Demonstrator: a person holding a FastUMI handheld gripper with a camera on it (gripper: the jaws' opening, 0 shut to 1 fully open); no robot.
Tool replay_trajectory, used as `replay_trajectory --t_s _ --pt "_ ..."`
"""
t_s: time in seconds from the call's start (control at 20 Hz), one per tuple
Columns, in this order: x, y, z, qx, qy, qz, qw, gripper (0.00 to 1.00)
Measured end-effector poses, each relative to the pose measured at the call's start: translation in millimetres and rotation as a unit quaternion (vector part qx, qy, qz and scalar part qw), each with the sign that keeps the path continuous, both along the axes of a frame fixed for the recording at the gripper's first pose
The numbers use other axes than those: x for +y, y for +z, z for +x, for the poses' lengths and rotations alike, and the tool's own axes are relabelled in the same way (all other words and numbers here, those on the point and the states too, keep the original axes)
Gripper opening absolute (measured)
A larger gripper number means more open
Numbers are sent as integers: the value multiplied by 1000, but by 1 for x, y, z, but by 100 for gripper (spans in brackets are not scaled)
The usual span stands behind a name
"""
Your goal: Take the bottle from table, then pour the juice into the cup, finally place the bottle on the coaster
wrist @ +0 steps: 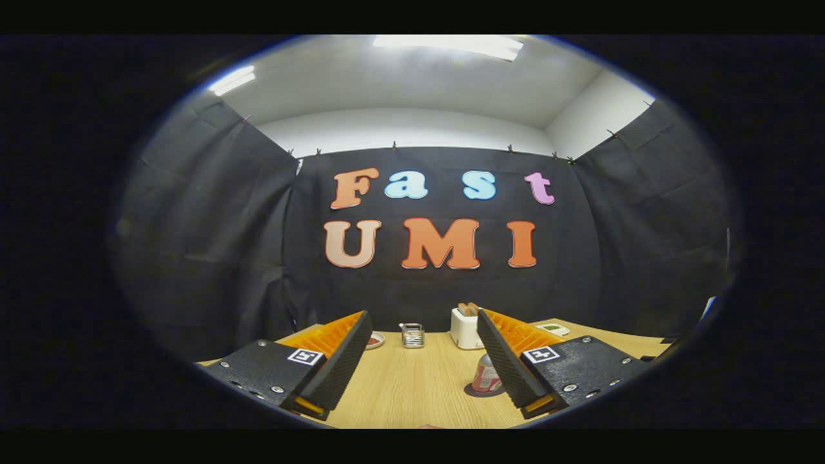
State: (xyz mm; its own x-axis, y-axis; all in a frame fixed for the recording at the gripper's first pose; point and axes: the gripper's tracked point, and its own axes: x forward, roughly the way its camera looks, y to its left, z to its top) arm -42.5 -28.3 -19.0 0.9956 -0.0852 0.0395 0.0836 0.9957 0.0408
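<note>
Bottle (486,376) stands on the coaster (475,391) near the right finger, so, with the gripper (422,335) fingers wide apart and empty, back straight off the table (412,393) without brushing it, keeping away from the far cup (412,336).

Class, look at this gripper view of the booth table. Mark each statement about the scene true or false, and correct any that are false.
1. The hand-held gripper is open, with nothing between its fingers. True.
2. The bottle stands on a dark coaster. True.
3. The bottle lies on its side. False: it stands upright.
4. The toaster sits beyond the fingers, at the far side of the table. True.
5. The table is glass. False: it looks like light wood.
</note>
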Motion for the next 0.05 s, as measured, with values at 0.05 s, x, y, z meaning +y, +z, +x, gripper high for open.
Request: replay_trajectory --t_s 0.05 --pt "2 5 -4 -10 6 8 1000 97"
